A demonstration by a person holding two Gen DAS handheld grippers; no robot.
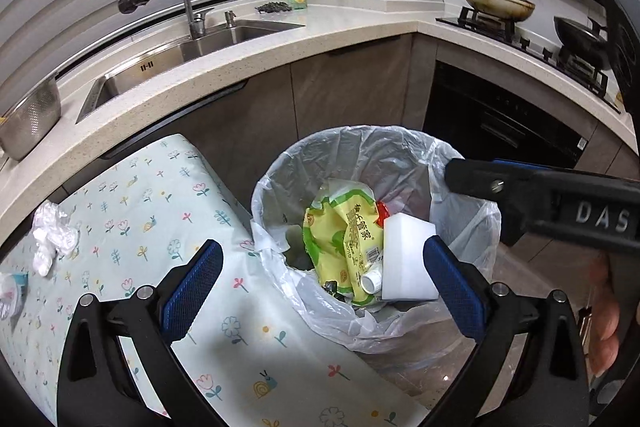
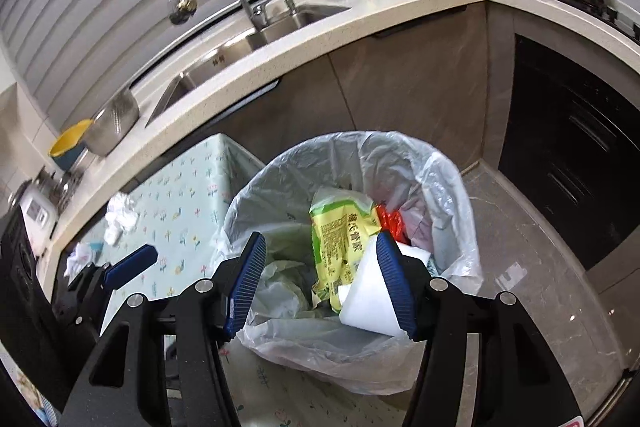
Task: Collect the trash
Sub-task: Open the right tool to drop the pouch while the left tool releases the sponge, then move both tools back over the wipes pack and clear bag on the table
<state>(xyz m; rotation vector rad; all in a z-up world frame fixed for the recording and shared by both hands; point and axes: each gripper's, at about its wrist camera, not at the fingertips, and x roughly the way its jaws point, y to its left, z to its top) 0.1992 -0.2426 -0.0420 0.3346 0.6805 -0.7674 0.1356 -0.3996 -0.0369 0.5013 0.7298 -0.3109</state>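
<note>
Basically both grippers hover over the lined trash bin [image 1: 472, 227], left gripper [image 1: 324, 291] and right gripper [image 2: 320, 283] jaws apart and empty, white sponge block [image 1: 406, 259] lying inside on the yellow wrapper [image 1: 344, 235], crumpled tissue [image 1: 52, 239] waiting on the bench [image 1: 160, 211].

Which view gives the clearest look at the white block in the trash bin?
The left wrist view: the white block shows nearly whole inside the lined trash bin, beside the yellow-green wrapper. In the right wrist view the right gripper has a finger covering the block's edge.
</note>
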